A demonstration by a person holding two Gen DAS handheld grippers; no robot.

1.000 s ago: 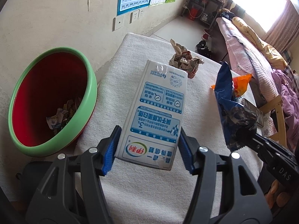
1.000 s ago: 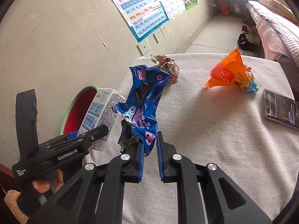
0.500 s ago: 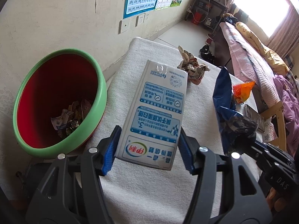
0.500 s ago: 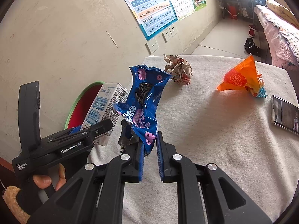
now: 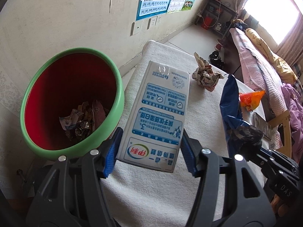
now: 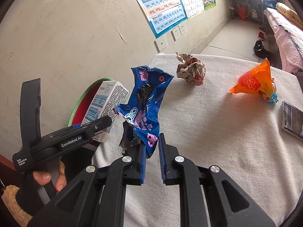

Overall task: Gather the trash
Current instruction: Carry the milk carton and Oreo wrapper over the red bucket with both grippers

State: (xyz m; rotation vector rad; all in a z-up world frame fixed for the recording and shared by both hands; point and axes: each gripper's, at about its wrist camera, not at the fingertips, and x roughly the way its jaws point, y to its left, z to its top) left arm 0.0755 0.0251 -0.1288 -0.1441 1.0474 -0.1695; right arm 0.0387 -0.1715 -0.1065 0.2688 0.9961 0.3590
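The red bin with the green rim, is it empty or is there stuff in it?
Not empty. The bin has crumpled papers and wrappers lying at its bottom, but most of its red inside wall shows bare, so it is far from full.

Bin [image 5: 73,102]: left of frame, beside the table [image 5: 161,193] edge, scraps inside.
Carton [image 5: 157,117]: centre, just right of the bin.
Crumpled paper [image 5: 205,75]: on the table, behind the carton.
Wrapper [image 6: 145,106]: right of the carton.
Snack bag [image 6: 254,82]: on the table, upper right.
Phone [image 6: 292,121]: right edge.
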